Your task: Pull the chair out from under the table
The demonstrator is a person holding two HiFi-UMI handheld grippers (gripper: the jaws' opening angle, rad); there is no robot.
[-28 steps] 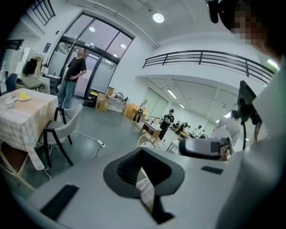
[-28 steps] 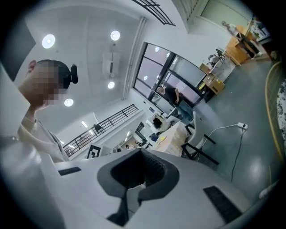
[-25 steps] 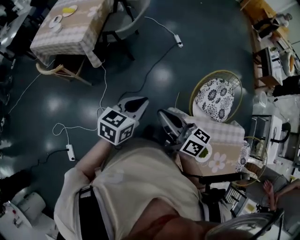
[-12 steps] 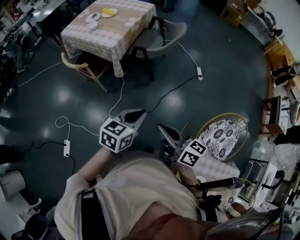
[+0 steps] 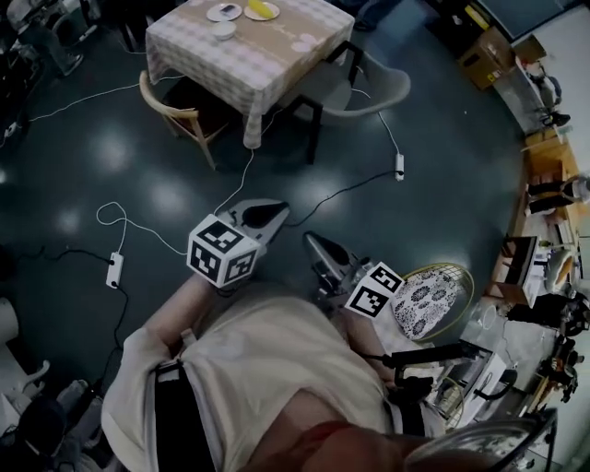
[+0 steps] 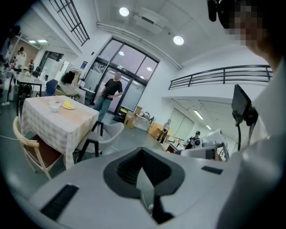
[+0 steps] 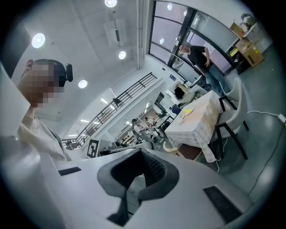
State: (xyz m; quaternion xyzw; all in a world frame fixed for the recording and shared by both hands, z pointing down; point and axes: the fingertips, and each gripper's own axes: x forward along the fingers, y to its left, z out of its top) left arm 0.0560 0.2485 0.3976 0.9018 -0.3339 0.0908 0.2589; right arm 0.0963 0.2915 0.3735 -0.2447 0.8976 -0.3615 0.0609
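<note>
The dark, shiny floor (image 5: 442, 166) fills most of the head view. Far off at the top stands the square surface with a pale checked cloth (image 5: 267, 69). Two chairs sit at it. The light wooden chair with a curved back (image 5: 166, 104) is on the surface's left side, and its seat is tucked under the cloth. The grey plastic chair with black legs (image 5: 369, 92) is on the right side, close against the edge. From this far away I cannot tell for sure which one is meant, but the light wooden chair looks the most pushed in.

So the job has not really begun. No chair has been pulled out, and nothing touches either one. A wide stretch of floor lies between the person and the surface.

The left tongs (image 5: 269, 210) and the right tongs (image 5: 313, 241) are held out in front of the person's body, side by side, well apart from the chairs. Each gripper view shows its tongs pressed together with nothing in them.

I think everything is left to do: get close, open the tongs, take hold of the chair's back, and pull it away from the surface.

Small white plates (image 5: 224, 11) lie on the cloth. Thin cables (image 5: 247, 161) trail over the floor near the chairs and could get in the way.
</note>
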